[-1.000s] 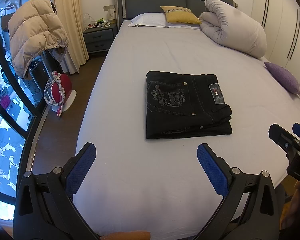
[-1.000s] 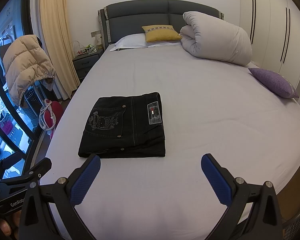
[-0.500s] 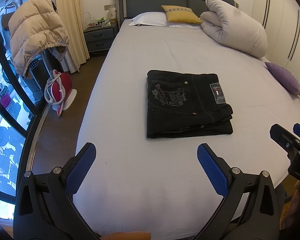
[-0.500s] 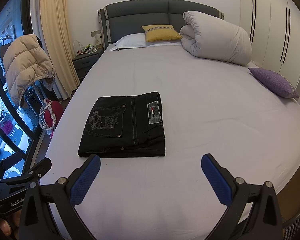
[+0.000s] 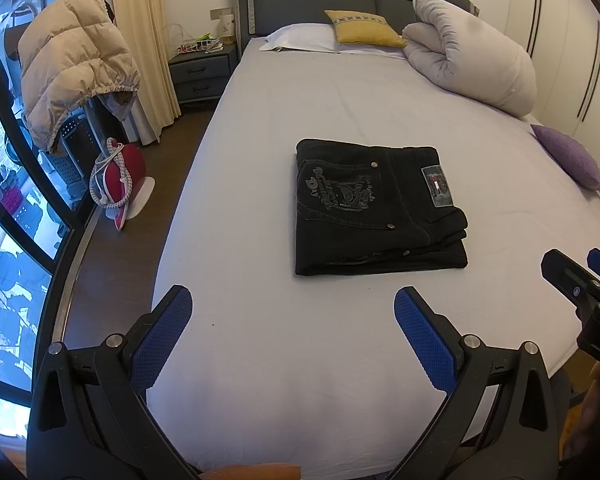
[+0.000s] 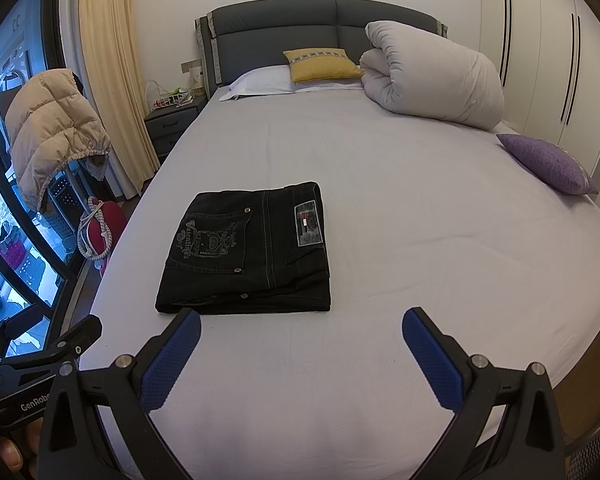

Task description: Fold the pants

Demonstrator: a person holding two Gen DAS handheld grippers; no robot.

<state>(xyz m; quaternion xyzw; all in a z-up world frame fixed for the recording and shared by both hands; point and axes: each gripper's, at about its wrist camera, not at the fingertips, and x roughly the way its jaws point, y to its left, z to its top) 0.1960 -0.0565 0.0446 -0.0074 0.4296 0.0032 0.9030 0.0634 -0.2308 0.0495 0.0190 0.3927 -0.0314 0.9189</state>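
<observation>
Filling most of both views is one wide bed with a smooth pale lilac sheet [image 6: 400, 240] and a dark grey padded headboard [image 6: 320, 28]. On the bed, near the headboard, lie one white pillow [image 6: 260, 80], one yellow cushion [image 6: 320, 65] and one rolled white duvet [image 6: 436, 84]; one purple cushion [image 6: 546, 163] sits on the bed's right edge. Left of the bed stand one dark nightstand [image 5: 198, 70], a cream curtain [image 5: 144, 40] and one beige puffer jacket [image 5: 72, 64] draped over a rack.

One pair of black denim pants [image 6: 248, 250] lies folded into a neat rectangle on the bed's near half, embroidered back pocket and waistband label facing up.

Two hand-held grippers hover above the bed's near edge, clear of the pants: the left hand-held gripper [image 5: 292, 336] and the right hand-held gripper [image 6: 300, 356], each with blue pads spread wide and empty.
</observation>
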